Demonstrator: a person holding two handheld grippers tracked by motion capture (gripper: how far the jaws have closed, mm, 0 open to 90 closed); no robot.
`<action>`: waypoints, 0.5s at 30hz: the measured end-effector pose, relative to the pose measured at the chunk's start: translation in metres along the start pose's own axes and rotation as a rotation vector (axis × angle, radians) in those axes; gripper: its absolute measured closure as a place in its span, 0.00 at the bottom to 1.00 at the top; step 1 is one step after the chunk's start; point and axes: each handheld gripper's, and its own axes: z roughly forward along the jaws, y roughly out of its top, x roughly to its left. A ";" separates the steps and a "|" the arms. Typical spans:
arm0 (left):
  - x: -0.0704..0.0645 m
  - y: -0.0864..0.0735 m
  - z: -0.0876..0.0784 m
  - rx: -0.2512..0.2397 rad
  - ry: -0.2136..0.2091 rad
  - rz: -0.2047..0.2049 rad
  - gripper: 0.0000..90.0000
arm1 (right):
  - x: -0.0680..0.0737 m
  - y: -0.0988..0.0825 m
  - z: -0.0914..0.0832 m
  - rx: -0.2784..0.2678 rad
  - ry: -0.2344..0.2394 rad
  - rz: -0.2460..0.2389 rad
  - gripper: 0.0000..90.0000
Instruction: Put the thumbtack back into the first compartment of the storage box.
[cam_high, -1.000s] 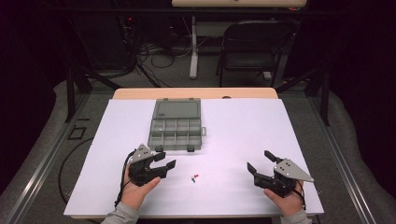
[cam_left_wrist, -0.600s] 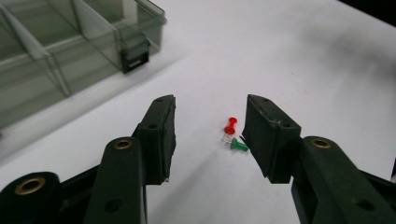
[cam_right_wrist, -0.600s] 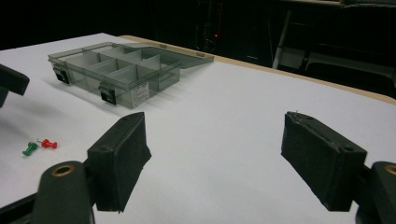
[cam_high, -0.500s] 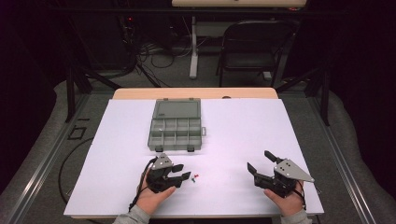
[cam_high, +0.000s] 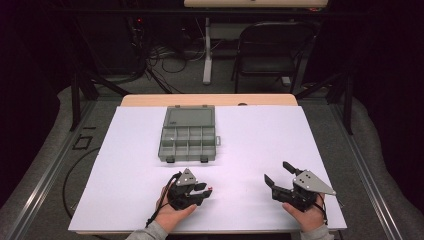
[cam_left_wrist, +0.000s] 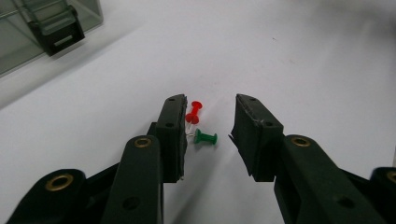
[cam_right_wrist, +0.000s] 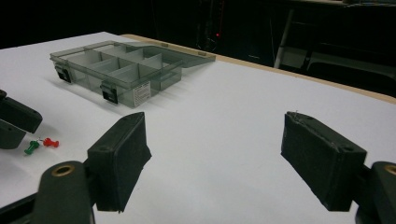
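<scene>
Since the earlier frame the left gripper (cam_high: 204, 190) has slid rightward across the white table (cam_high: 250, 135) to the two pushpins, and its jaws have just been closing. A red pushpin (cam_left_wrist: 193, 112) and a green pushpin (cam_left_wrist: 206, 138) lie side by side on the sheet between those jaws, the red one close against one pad, neither pinched yet. Behind them sits an open grey compartment box (cam_high: 189, 134). Well apart to the right, the right gripper (cam_high: 279, 174) rests with its jaws spread wide, holding nothing.
</scene>
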 end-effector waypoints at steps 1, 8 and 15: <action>-0.001 0.000 0.002 0.001 0.005 0.002 0.72 | 0.000 0.000 0.000 0.000 0.001 0.000 0.24; -0.002 -0.002 0.007 0.029 0.016 0.019 0.76 | 0.000 0.000 0.000 0.001 0.003 0.002 0.24; -0.001 -0.003 0.008 0.039 0.036 0.020 0.81 | -0.001 0.000 -0.001 0.001 0.003 0.004 0.25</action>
